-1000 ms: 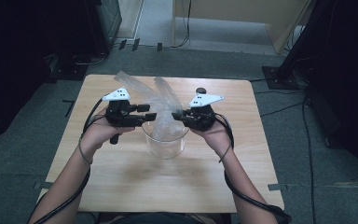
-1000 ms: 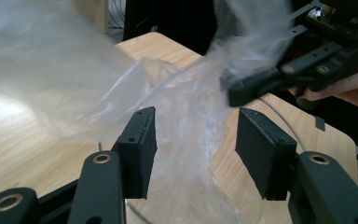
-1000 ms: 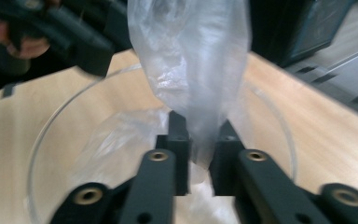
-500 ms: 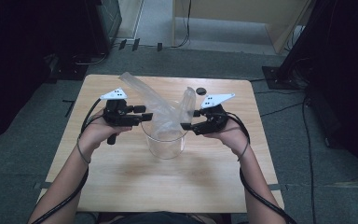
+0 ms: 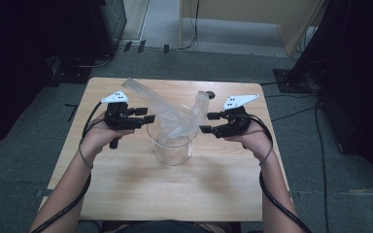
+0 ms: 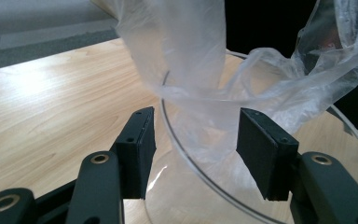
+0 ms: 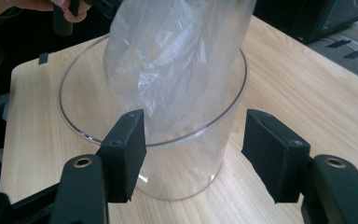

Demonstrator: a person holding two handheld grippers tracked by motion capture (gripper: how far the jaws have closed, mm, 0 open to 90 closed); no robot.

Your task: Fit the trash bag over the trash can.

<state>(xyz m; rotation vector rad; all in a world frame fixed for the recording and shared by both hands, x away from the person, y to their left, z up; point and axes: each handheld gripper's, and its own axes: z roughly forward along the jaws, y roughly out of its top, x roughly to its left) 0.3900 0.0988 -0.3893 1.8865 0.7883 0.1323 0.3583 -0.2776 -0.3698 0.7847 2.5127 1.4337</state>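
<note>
Your left gripper (image 5: 148, 118): jaws spread, pinching nothing | your right gripper (image 5: 208, 122): just opened, empty | plastic bag (image 5: 175, 119) in glass jar (image 5: 172, 148), mid-table (image 5: 126, 194) | bag's bottom blurred through glass

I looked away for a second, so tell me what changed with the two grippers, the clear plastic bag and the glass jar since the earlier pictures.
The right gripper let go of the clear plastic bag: its jaws have just been opening and now stand open and empty, and the hand drew back to the right, away from the round clear glass jar. The bag's right flap now stands up loose. The left gripper stayed open by the jar's rim; the jar stayed put on the wooden table.
</note>
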